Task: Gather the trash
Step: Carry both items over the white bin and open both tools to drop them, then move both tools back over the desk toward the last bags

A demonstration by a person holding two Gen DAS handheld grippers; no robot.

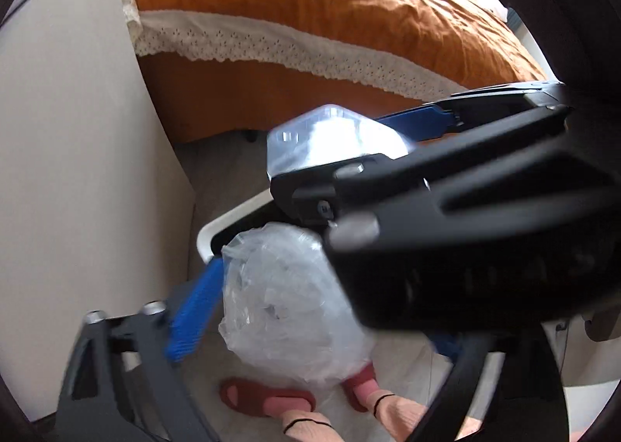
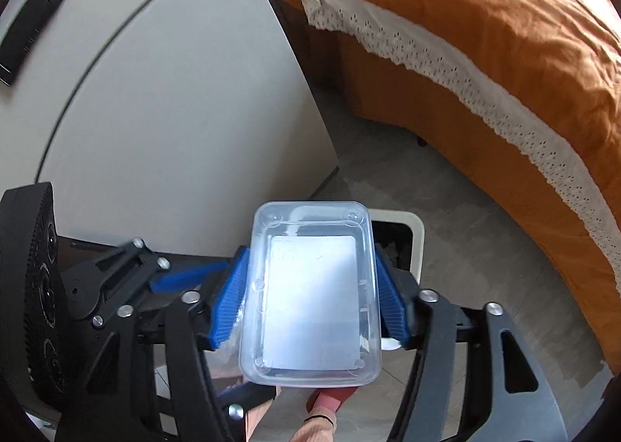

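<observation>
My right gripper [image 2: 310, 296] is shut on a clear plastic food container [image 2: 310, 298], its blue pads pressing both long sides, held above a white-rimmed trash bin [image 2: 417, 244] on the floor. The container also shows in the left wrist view [image 1: 330, 139], with the right gripper's black body crossing in front. My left gripper [image 1: 306, 310] is shut on a crumpled clear plastic bag [image 1: 287, 306]; only its left blue pad [image 1: 194, 310] shows, the other side is hidden by the right gripper. The bin's rim [image 1: 233, 218] lies just beyond the bag.
A bed with an orange cover [image 2: 504, 34] and white lace trim fills the right. A beige cabinet side [image 2: 174, 92] stands at the left. The person's feet in red slippers [image 1: 268, 399] stand on the grey floor [image 2: 446, 209] below.
</observation>
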